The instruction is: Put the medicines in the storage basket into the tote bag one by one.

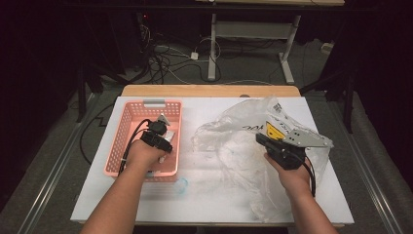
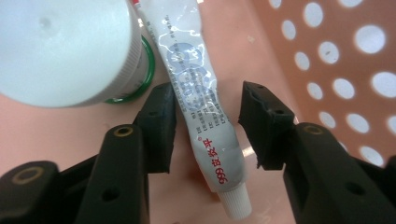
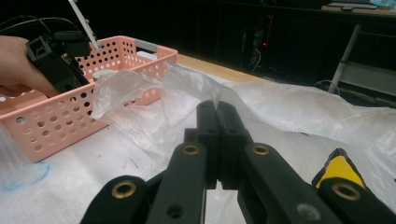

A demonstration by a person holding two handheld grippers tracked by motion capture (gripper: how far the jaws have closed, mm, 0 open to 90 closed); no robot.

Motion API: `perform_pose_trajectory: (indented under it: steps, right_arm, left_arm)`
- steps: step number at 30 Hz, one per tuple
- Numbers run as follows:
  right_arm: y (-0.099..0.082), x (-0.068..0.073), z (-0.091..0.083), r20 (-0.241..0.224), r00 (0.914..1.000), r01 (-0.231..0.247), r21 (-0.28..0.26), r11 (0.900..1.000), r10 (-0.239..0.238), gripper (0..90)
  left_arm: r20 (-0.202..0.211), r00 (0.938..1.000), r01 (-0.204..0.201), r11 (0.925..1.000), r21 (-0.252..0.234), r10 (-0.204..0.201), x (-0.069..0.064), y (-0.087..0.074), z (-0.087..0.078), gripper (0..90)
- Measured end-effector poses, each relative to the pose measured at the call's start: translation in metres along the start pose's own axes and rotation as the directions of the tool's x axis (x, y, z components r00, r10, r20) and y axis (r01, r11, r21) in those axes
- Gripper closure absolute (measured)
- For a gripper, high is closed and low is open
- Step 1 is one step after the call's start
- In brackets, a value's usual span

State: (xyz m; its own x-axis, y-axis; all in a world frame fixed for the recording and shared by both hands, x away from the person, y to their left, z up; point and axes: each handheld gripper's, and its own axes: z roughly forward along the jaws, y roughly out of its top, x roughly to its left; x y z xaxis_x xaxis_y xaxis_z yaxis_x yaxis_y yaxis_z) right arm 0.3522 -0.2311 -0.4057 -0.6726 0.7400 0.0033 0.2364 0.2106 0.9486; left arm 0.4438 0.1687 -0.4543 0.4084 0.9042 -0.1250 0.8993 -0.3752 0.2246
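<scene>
My left gripper (image 1: 158,139) reaches down into a pink perforated basket (image 1: 127,117). In the left gripper view its jaws (image 2: 208,100) straddle a grey-white tube (image 2: 205,135) with red print that lies on the basket floor (image 2: 243,46). The left pad is at the tube's side and the right pad stands clear of it. A jar with a white lid (image 2: 65,46) sits just beside the tube. My right gripper (image 1: 265,141) is shut on a fold of a clear plastic bag (image 1: 234,131). In the right gripper view the film (image 3: 299,112) is pinched between the closed tips (image 3: 217,109).
The basket stands at the left of the white table (image 1: 204,200); the crumpled bag spreads over its right half. A small clear round piece (image 1: 181,185) lies in front of the basket. A yellow label (image 1: 272,129) shows on the bag near my right gripper.
</scene>
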Motion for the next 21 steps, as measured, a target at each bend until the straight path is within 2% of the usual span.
perform_pose_trajectory:
  steps: [5, 9, 17, 21]
  right_arm:
    - [0.0009, 0.0006, -0.0013, -0.005, 1.0000, 0.002, -0.008, 1.0000, -0.002, 90.0]
    - [0.0007, 0.0004, -0.0016, -0.006, 1.0000, 0.001, -0.008, 1.0000, -0.001, 90.0]
    - [0.0012, -0.0004, -0.0031, -0.008, 0.9999, -0.008, -0.013, 0.9999, 0.008, 90.0]
    - [0.0011, -0.0007, -0.0031, -0.009, 0.9999, -0.013, -0.014, 0.9998, 0.013, 90.0]
  left_arm:
    - [-0.034, 0.9993, -0.013, 0.9999, -0.002, 0.013, -0.0027, -0.0003, 0.0008, 63.3]
    - [-0.031, 0.9994, -0.016, 0.9999, -0.002, 0.016, -0.0018, -0.0006, 0.0004, 67.3]
    - [-0.022, 0.9997, -0.009, 1.0000, -0.003, 0.009, -0.0007, -0.0003, -0.0006, 68.7]
    - [0.003, 1.0000, 0.004, 1.0000, -0.003, -0.004, 0.0013, -0.0009, -0.0020, 68.7]
